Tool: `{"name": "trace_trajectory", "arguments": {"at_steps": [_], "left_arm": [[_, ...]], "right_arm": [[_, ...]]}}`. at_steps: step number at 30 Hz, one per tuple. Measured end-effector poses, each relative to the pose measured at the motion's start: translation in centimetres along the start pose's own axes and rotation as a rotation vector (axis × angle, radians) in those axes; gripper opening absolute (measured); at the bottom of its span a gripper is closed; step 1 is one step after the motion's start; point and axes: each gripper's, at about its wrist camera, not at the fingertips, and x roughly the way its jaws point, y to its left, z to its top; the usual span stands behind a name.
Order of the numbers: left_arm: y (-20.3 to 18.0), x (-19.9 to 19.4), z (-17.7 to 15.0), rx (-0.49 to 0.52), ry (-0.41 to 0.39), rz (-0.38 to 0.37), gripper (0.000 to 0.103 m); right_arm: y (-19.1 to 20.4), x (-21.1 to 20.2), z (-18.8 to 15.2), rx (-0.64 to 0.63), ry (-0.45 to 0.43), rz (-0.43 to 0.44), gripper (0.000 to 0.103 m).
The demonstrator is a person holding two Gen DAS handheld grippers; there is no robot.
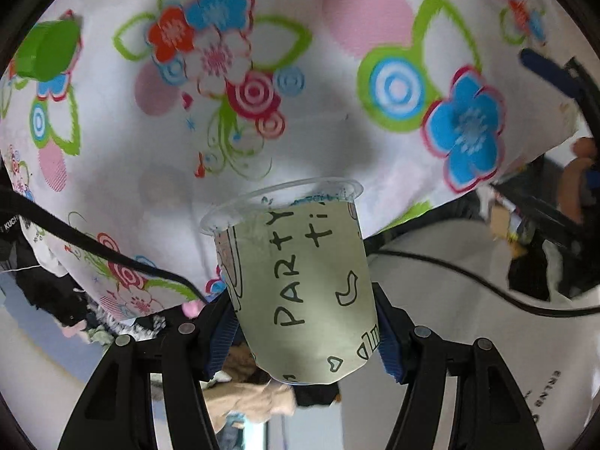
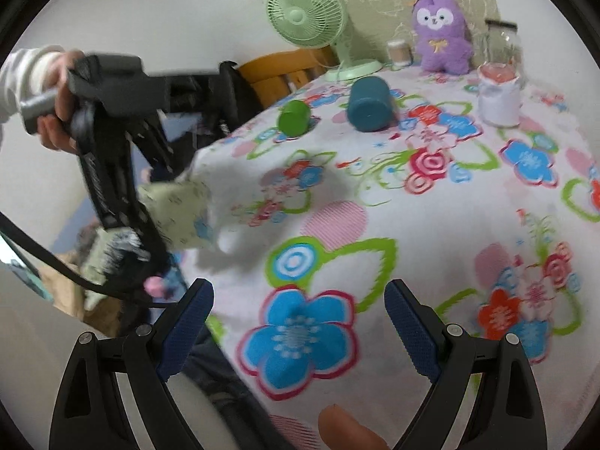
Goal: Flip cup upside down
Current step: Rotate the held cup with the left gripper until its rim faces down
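The left gripper [image 1: 305,322] has its jaws pinching the cup [image 1: 300,281] at the lower half of its wall, close to the base, and the cup is held in the air above the flowered tabletop [image 1: 337,120], its rim pointing toward the cloth. It looks like a thin paper or plastic cup with a rolled lip, so I judge it very light and easy to crush; a soft pinch on the side wall, near the stiffer base, seems the safest hold. The right gripper [image 2: 298,322] hangs with its jaws spread wide and holds nothing, over the tabletop edge.
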Motion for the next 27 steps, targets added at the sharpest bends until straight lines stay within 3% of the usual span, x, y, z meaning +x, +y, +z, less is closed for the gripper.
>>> {"name": "trace_trajectory", "arguments": {"at_steps": [3,7,12,14,21,27], "left_arm": [[-0.4,1.1,0.7,0.018,0.062,0.015,0.067],[-0.8,1.5,2.1,0.026,0.086,0.018,0.067],[-0.3,1.3,2.9,0.012,0.074,0.012,0.069],[-0.1,1.4,3.0,0.002,0.066,0.012,0.078],[0.3,1.0,3.1,-0.003,0.038,0.012,0.089],[0.7,-0.6,2.4,-0.009,-0.039,0.007,0.095]], "right_arm": [[0.3,0.0,0.0,0.005,-0.007,0.022,0.094],[0.3,0.3,-0.2,0.008,-0.006,0.025,0.094],[-0.3,0.4,-0.3,0.031,-0.006,0.017,0.094],[-0.5,0.5,-0.3,0.035,-0.005,0.012,0.094],[-0.2,1.1,0.1,0.02,0.009,-0.013,0.094],[0.6,1.4,0.7,-0.002,0.011,-0.02,0.094]]}}
